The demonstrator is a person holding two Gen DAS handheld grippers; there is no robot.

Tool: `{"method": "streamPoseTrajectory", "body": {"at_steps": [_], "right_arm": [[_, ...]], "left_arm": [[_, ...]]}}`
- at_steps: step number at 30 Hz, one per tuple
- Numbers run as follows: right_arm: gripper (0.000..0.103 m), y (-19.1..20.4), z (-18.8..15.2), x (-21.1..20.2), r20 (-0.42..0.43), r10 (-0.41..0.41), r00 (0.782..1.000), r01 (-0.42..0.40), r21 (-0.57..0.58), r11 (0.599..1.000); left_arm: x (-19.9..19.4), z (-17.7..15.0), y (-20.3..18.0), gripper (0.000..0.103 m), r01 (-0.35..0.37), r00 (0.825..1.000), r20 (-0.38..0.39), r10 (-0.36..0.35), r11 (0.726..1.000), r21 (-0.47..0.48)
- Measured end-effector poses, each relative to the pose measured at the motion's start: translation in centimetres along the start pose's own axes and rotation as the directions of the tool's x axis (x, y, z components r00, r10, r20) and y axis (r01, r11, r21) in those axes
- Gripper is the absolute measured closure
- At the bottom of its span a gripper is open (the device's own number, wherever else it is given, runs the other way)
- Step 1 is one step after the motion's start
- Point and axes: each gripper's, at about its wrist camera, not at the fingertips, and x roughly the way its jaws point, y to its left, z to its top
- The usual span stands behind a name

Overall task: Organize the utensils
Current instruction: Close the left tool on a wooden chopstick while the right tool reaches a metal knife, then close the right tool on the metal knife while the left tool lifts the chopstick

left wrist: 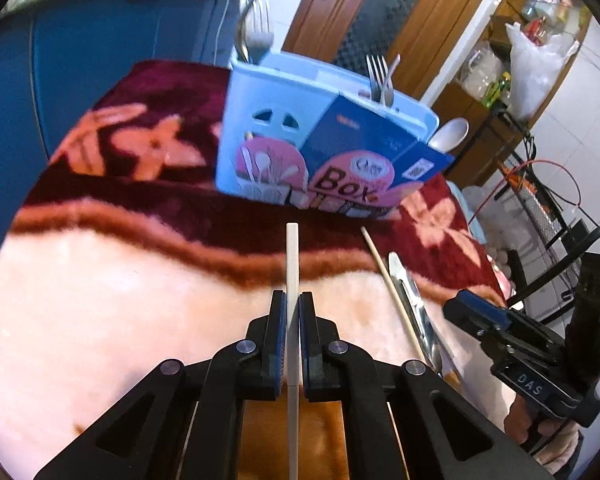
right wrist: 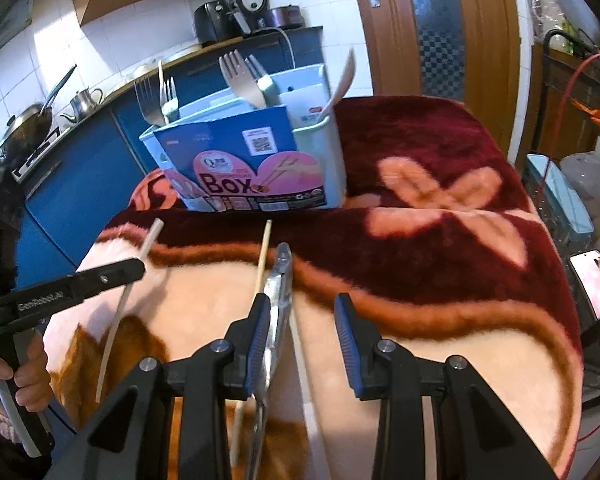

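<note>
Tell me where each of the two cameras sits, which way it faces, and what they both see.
Left wrist: rides the left gripper, facing along its fingers, shut on a white chopstick, toward the utensil box; the right gripper shows at right.
Right wrist: rides the right gripper, open over a metal knife and wooden chopstick; the left gripper shows at left.
Shared: box, blanket, all three utensils.

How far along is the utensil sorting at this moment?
Partly done: several forks and a spoon already stand in the blue utensil box. In hand: the left gripper has its jaws shut on a white chopstick. Left: a wooden chopstick and a metal utensil lie on the blanket by the open right gripper.
</note>
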Motion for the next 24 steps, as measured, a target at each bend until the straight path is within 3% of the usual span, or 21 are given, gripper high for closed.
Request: {"method": "streamPoseTrajectory", "body": {"at_steps": [7, 12, 19, 24], "right_arm": [[0.067, 0.5, 1.0, 2.1, -0.087, 0.018, 0.996, -0.02, -0.021, 1.0], [0.083, 0.9, 1.6, 3.7, -0.167, 0.027, 0.986, -0.037, -0.056, 0.998], [0.089, 1.1, 2.7, 4.8, -0.207, 0.059, 0.976, -0.073, -0.059, 0.996], [0.096, 0.4, 2.9, 4.4, -0.182, 0.091, 0.979, -0.095, -0.016, 0.995]], "left_arm": [[-1.8, 0.5, 0.5, 0.097, -0.016, 0.996, 0.093, 0.014, 1.0, 0.022], [-2.5, 0.7, 0.9, 0.097, -0.012, 0.993, 0.118, 0.009, 1.0, 0.025], [-2.9, 0.8, 1.1, 0.097, -0.006, 0.992, 0.13, 0.004, 1.0, 0.022], [-3.4, 0.7, 1.0, 0.097, -0.003, 0.989, 0.149, -0.001, 1.0, 0.028]]}}
